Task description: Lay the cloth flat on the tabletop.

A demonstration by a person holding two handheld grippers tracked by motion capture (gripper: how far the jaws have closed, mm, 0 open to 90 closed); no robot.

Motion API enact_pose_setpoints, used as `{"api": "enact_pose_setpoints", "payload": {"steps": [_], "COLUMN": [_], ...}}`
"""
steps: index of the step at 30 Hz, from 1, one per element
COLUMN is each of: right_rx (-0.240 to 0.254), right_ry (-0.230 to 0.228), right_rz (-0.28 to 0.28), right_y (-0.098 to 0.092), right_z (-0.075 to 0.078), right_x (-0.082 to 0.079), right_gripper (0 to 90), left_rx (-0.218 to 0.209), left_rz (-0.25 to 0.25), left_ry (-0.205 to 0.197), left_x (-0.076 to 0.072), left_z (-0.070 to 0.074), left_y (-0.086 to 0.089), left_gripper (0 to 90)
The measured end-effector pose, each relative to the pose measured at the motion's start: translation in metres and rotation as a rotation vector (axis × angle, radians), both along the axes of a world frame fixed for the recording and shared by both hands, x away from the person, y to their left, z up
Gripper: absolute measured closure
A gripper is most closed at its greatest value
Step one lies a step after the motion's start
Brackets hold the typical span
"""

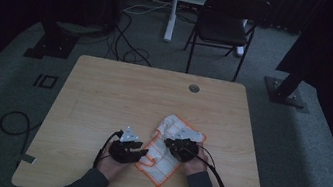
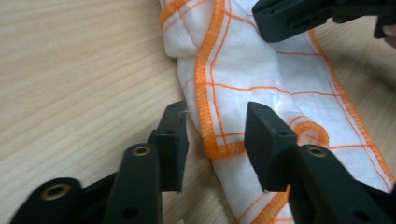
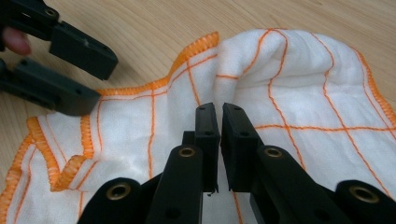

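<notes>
One rectangular table (image 1: 103, 93) of pale wood-grain laminate with rounded corners and a small round grommet (image 1: 194, 88) near its far edge carries one soft, rumpled white cloth (image 1: 168, 147), checked with thin orange lines and hemmed in thick orange stitching, lying near the near edge, right of the middle. Two black hard-plastic grippers work it: the right gripper (image 3: 219, 140) has its flat jaws pressed together, pinching a fold of the cloth, while the left gripper (image 2: 215, 144) stands spread, its blocky jaws either side of the stitched hem, touching nothing.
</notes>
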State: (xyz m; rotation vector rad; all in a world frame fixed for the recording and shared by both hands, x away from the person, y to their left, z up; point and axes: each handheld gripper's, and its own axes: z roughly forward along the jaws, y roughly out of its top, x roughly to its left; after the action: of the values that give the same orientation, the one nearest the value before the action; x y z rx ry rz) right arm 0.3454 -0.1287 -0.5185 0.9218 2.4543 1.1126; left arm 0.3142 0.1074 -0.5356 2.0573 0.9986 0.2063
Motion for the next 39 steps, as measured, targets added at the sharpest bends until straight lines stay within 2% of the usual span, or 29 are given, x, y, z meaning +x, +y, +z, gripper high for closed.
{"api": "enact_pose_setpoints", "payload": {"steps": [2,4,8,12,19,24,27,39], "right_rx": [-0.001,-0.004,-0.009,-0.014,-0.044,-0.066,-0.072,-0.061], "right_ry": [0.001,0.003,0.006,0.005,0.023,0.050,0.059,0.074], "right_rz": [0.000,-0.006,-0.013,-0.027,-0.057,-0.075,-0.079,-0.080], "right_y": [-0.001,-0.003,-0.006,-0.010,-0.018,-0.022,-0.023,-0.025], "right_z": [0.000,-0.001,-0.001,-0.003,-0.009,-0.014,-0.016,-0.017], "right_x": [0.000,0.000,0.000,-0.001,-0.001,0.001,0.002,0.003], "right_gripper": [85.6,84.5,82.4,78.1,68.3,65.6,64.6,63.6], "left_rx": [-0.008,0.004,0.018,0.030,0.049,0.050,0.051,0.063], "left_rz": [-0.004,-0.016,-0.003,0.011,0.042,0.084,0.115,0.229], "left_ry": [0.011,0.029,0.034,0.002,-0.049,-0.079,-0.081,-0.048], "left_x": [0.001,0.002,0.002,-0.001,-0.004,-0.005,-0.003,0.004], "left_z": [-0.001,-0.004,-0.004,-0.001,0.007,0.012,0.014,0.007], "left_y": [-0.001,-0.006,-0.008,-0.005,0.003,0.015,0.026,0.069], "left_gripper": [55.3,55.7,65.6,72.6,79.8,82.6,83.7,85.7]}}
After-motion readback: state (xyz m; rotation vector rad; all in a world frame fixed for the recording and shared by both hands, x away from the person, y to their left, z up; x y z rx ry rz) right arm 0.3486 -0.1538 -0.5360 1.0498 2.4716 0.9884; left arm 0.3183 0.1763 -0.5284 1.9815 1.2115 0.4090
